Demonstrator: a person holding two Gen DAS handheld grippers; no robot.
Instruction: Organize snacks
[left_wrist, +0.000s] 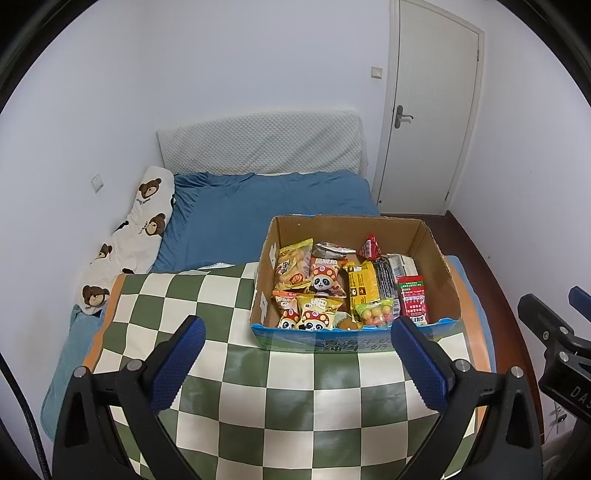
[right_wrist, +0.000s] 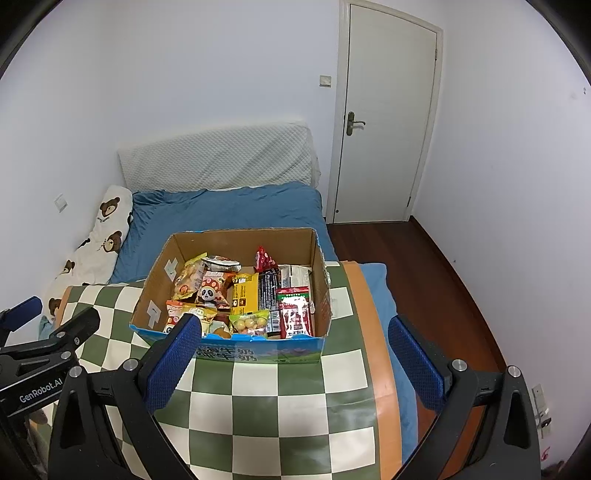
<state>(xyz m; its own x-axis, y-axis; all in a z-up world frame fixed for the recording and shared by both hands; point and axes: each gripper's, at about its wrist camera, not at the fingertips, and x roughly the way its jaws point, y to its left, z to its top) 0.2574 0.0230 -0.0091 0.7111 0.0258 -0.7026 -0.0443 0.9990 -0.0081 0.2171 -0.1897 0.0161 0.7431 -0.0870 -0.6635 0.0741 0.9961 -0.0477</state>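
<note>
We hold left tongs (left_wrist: 297, 356) wide apart, nothing between them. Right tongs (right_wrist: 291, 360) likewise spread, gripping nothing. Box (left_wrist: 436, 251) of snacks (left_wrist: 325, 280) sits on checkered counter (left_wrist: 229, 369), just ahead of both tongs, right of left pair, left of right pair. Bed (left_wrist: 236, 218) beyond box.

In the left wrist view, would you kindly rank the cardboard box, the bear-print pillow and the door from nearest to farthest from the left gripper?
1. Cardboard box, just ahead of the left gripper, slightly right.
2. Bear-print pillow, farther back, left.
3. Door, far wall, right.
</note>
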